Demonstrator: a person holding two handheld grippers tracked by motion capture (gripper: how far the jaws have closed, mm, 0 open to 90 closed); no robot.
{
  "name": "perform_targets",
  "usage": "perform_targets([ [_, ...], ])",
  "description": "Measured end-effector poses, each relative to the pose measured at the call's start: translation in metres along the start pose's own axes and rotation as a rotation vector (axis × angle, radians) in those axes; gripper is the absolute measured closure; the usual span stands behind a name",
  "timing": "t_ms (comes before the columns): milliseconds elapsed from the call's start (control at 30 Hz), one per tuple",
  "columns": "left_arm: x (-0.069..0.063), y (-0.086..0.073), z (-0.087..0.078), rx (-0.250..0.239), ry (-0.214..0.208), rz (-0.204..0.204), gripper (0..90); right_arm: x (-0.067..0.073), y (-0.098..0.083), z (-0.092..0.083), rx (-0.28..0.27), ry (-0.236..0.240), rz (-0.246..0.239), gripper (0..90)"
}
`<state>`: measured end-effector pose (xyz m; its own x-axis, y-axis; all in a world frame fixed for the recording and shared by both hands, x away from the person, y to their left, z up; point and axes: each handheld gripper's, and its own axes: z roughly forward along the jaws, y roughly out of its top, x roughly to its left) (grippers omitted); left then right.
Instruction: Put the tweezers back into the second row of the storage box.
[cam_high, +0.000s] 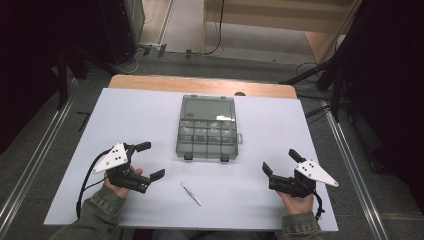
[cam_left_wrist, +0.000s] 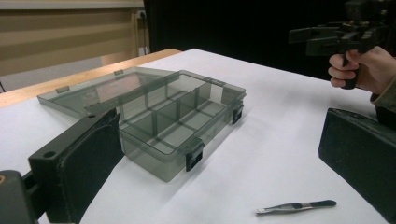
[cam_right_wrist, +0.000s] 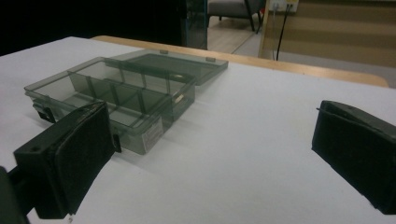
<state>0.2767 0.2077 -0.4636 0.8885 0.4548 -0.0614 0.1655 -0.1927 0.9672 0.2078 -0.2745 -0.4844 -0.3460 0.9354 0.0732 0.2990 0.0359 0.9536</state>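
We hold the left gripper (cam_high: 150, 160) above the white table (cam_high: 280, 125) with its jaws spread wide and nothing between them; the right gripper (cam_high: 280, 161) hangs opposite, likewise gaping and empty; both point inward toward the table's middle. Between the two tools, nearer the left one and just ahead of its lower jaw, lie the tweezers (cam_high: 191, 193); their long axis runs diagonally, from the end nearer the box down toward our side of the table; in the left gripper view the tweezers (cam_left_wrist: 296, 206) lie flat between the jaws, dark handle end to the right and bare metal tips to the left. Beyond both grippers, well apart from either, sits the compartment box (cam_high: 207, 136), smoky and clear; its lid (cam_high: 208, 107) is thrown back flat on the table on the far side; its long axis runs away from us, with the two black latches (cam_high: 206, 157) facing our grippers.
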Motion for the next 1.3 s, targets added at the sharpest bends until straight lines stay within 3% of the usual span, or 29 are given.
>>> perform_targets([
  [33,0.0,0.0,0.0,0.001,0.001,0.002,0.0,-0.002,-0.001,0.001,0.009,-0.003,0.017,0.0],
  [467,0.002,0.0,0.003,-0.006,-0.002,-0.017,0.0,-0.006,-0.002,-0.002,0.022,-0.024,0.015,0.0],
  [900,0.001,0.0,0.003,-0.005,-0.005,-0.008,0.0,-0.004,-0.003,0.001,0.035,-0.007,0.012,0.0],
  [1300,0.002,0.0,0.003,-0.004,-0.004,-0.007,0.0,0.005,0.0,0.009,0.069,0.056,0.007,0.0],
])
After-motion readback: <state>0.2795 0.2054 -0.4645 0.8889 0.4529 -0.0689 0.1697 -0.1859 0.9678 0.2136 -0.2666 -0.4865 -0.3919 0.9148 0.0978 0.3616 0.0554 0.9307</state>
